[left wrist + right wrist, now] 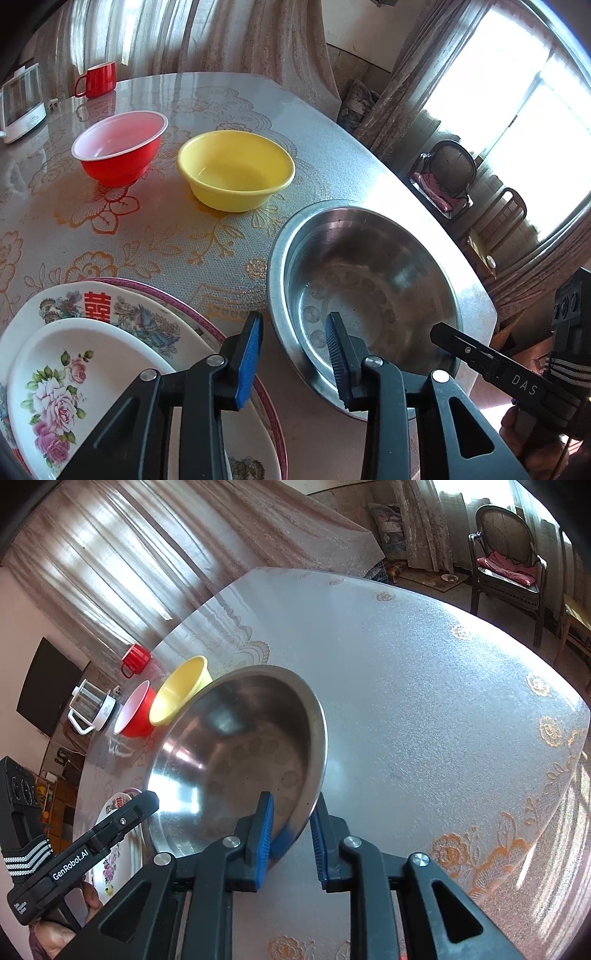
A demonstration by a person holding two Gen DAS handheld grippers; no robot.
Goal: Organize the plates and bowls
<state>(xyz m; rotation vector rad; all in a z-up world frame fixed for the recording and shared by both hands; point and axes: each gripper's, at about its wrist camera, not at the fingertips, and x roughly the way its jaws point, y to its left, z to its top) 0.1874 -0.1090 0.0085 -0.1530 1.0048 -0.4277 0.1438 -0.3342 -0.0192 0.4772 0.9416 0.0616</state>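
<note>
A steel bowl (369, 273) sits on the table near its right edge. My right gripper (291, 834) straddles the bowl's (236, 760) near rim, one pad inside and one outside, with gaps still showing. My left gripper (295, 350) is open and empty, hovering between the steel bowl and a stack of floral plates (92, 354). A yellow bowl (236, 170) and a red bowl (120, 147) stand farther back; both also show in the right wrist view, yellow bowl (181, 690) and red bowl (135, 712).
A red mug (98, 79) and a glass kettle (22, 101) stand at the table's far left. The round table (424, 686) has a patterned cover. Chairs (509, 557) stand beyond the table's right side, by curtained windows.
</note>
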